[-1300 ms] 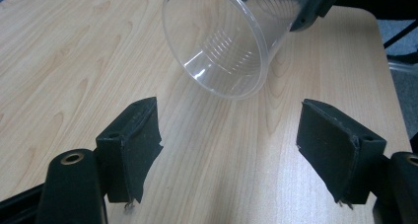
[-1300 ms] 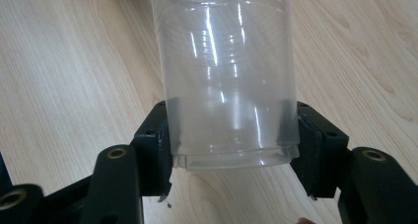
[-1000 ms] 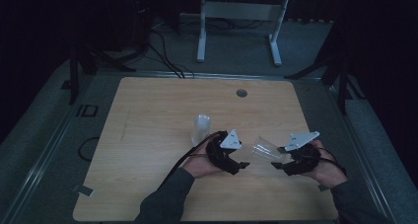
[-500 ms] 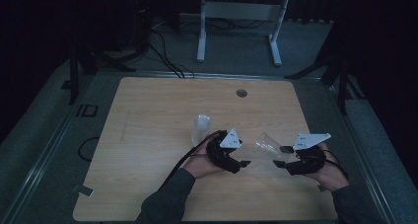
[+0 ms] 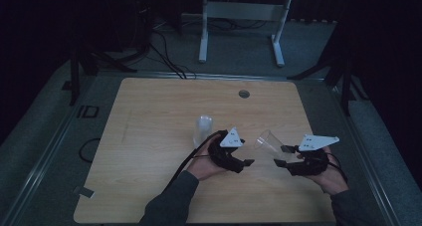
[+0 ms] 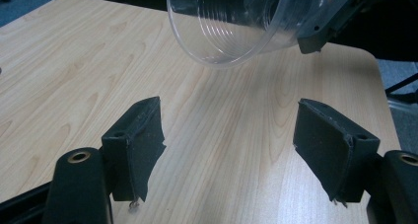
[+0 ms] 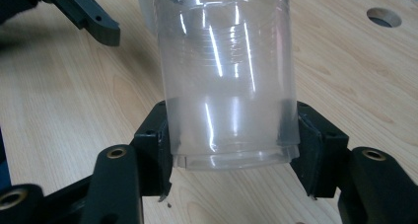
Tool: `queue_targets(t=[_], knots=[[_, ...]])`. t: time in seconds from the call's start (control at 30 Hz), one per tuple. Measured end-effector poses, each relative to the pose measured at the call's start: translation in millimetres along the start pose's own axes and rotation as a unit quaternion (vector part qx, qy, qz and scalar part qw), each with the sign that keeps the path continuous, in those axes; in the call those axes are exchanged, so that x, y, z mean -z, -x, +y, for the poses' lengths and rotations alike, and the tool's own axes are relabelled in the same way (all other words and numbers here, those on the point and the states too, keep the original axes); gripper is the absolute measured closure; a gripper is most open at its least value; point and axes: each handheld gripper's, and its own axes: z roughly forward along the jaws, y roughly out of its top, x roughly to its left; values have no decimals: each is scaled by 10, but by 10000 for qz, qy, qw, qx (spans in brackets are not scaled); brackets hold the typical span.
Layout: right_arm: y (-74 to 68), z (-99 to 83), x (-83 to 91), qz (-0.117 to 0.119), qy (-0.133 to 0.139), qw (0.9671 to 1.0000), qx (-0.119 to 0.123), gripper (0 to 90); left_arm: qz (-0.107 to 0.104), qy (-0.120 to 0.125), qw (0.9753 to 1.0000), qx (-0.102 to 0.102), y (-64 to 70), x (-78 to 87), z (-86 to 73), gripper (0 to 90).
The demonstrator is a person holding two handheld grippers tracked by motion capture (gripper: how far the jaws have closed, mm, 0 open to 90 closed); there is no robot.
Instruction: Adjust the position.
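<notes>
A clear plastic cup [image 5: 267, 141] lies tilted above the table, its open mouth turned toward my left gripper. My right gripper [image 5: 281, 156] is shut on its base; in the right gripper view the cup [image 7: 229, 86] stands between the two black pads [image 7: 154, 145]. My left gripper [image 5: 246, 162] sits just left of it, open with nothing between its jaws. In the left gripper view the cup's rim [image 6: 246, 31] hangs above and beyond my left gripper [image 6: 229, 132]. A second clear cup [image 5: 202, 129] stands on the table behind the left hand.
The wooden table [image 5: 149, 136] has a round cable hole [image 5: 244, 93] near its far edge, which the right gripper view also catches [image 7: 383, 17]. A white metal stand [image 5: 239, 17] is on the floor beyond the table. Cables trail from both grippers.
My right gripper has drifted a little to the right with the cup, widening the gap to the left gripper. The left gripper has barely moved.
</notes>
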Motion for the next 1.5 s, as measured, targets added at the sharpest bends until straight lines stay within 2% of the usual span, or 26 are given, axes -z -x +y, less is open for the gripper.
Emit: queue_targets(t=[0.43, 0.7, 0.93, 1.0, 1.1, 1.27, 1.4, 1.5], knots=[[-8, 23, 26, 33, 435, 9989, -151, 414, 42, 128, 9999, 85, -12, 21, 6, 267], [-10, 7, 8, 90, 701, 9970, -320, 414, 39, 264, 9994, 215, -24, 26, 20, 267], [-4, -9, -16, 59, 934, 9946, -459, 414, 92, 309, 9992, 233, -31, 29, 34, 267], [-2, -17, -20, 33, 1013, 9935, -511, 414, 230, 291, 9989, 290, -30, 20, 43, 267], [-5, -20, -25, 5, 1122, 9921, -558, 415, 272, 347, 9983, 374, -40, 24, 55, 267], [-22, -16, -41, -37, 1247, 9904, -599, 415, 211, 511, 9970, 543, -51, 33, 82, 267], [-20, -19, -51, -73, 1333, 9890, -638, 415, 280, 594, 9960, 602, -51, 41, 99, 267], [-18, -24, -55, -133, 1367, 9883, -667, 415, 264, 680, 9947, 723, -66, 53, 107, 266]])
